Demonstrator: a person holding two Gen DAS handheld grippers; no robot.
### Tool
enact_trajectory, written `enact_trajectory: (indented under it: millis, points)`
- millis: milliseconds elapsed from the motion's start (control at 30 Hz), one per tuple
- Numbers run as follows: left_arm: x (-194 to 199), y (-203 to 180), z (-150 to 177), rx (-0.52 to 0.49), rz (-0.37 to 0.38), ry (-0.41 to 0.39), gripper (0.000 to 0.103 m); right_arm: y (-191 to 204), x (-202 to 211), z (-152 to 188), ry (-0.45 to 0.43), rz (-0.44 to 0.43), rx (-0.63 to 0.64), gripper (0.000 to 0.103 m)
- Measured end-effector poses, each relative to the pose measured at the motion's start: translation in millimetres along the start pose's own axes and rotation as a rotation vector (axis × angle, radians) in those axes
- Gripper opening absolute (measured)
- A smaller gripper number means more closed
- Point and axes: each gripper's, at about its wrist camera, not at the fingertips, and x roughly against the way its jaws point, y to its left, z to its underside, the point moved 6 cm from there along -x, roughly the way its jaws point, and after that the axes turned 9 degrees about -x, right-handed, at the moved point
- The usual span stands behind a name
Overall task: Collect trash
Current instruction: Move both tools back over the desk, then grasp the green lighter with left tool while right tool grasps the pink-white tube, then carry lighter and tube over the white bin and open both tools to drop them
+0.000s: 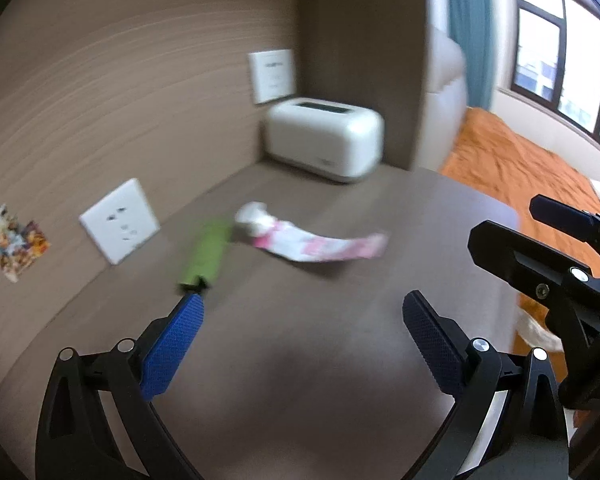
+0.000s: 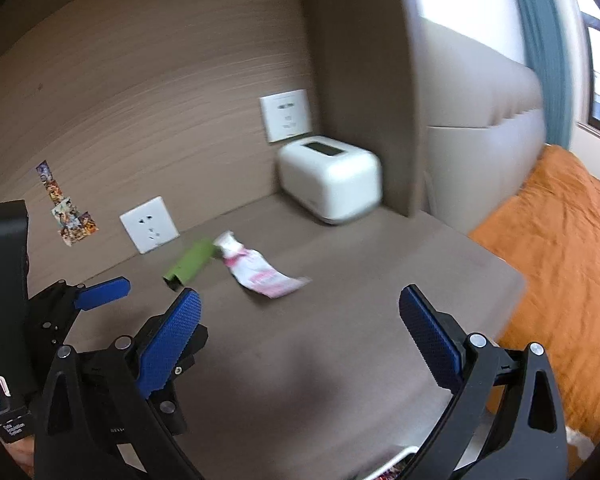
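Observation:
A green wrapper (image 1: pixel 206 254) and a crumpled pink-and-white wrapper (image 1: pixel 312 240) lie side by side on the brown table (image 1: pixel 300 340). My left gripper (image 1: pixel 304 304) is open and empty, hovering just short of them, its left fingertip close to the green wrapper. In the right wrist view the green wrapper (image 2: pixel 190 262) and pink-and-white wrapper (image 2: pixel 260 272) lie ahead of my right gripper (image 2: pixel 300 300), which is open and empty. The left gripper (image 2: pixel 100 292) shows at its left; the right gripper's body (image 1: pixel 548 264) shows at the right of the left wrist view.
A white box-shaped appliance (image 1: pixel 326 144) stands in the back corner against the brown wall. Two white wall sockets (image 1: pixel 120 226) (image 1: pixel 272 74) and stickers (image 1: pixel 12 240) are on the wall. An orange bedspread (image 2: pixel 560 260) lies beyond the table's right edge.

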Motion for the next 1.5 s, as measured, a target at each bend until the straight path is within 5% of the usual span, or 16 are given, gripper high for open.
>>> enact_trajectory:
  millis: [300, 633, 733, 800, 867, 967, 1000, 1033, 1500]
  points:
    - [-34.6, 73.3, 4.8, 0.065, -0.09, 0.047, 0.098, 53.2, -70.6, -12.8, 0.091, -0.088, 0.057, 0.099]
    - [-117.3, 94.1, 13.3, 0.01, -0.012, 0.154, 0.098, 78.2, -183.5, -9.9, 0.243, 0.0, 0.126, 0.098]
    - [-131.1, 98.2, 10.4, 0.012, 0.002, 0.163, 0.094, 83.3, -199.4, -6.8, 0.261, 0.011, 0.167, 0.085]
    - [-137.2, 99.8, 8.7, 0.026, 0.032, 0.165, 0.08, 84.4, -207.9, -2.9, 0.277, 0.015, 0.187, 0.076]
    - [-143.0, 98.1, 9.4, 0.024, 0.061, 0.171, 0.072, 84.1, -214.0, 1.3, 0.298, 0.007, 0.187, 0.057]
    - [-140.2, 92.5, 6.9, 0.004, 0.082, 0.153, 0.049, 80.5, -213.7, 2.2, 0.301, -0.013, 0.163, 0.048]
    - [-138.8, 91.1, 6.2, 0.002, 0.087, 0.152, 0.034, 80.1, -211.7, 1.4, 0.296, -0.016, 0.159, 0.047]
    - [-136.8, 89.9, 6.1, 0.007, 0.097, 0.154, 0.027, 79.8, -208.6, 0.3, 0.289, -0.021, 0.154, 0.036]
    - [-74.7, 76.1, 22.6, 0.114, 0.174, 0.112, 0.026, 60.9, -102.2, -17.7, 0.166, -0.033, 0.101, 0.033]
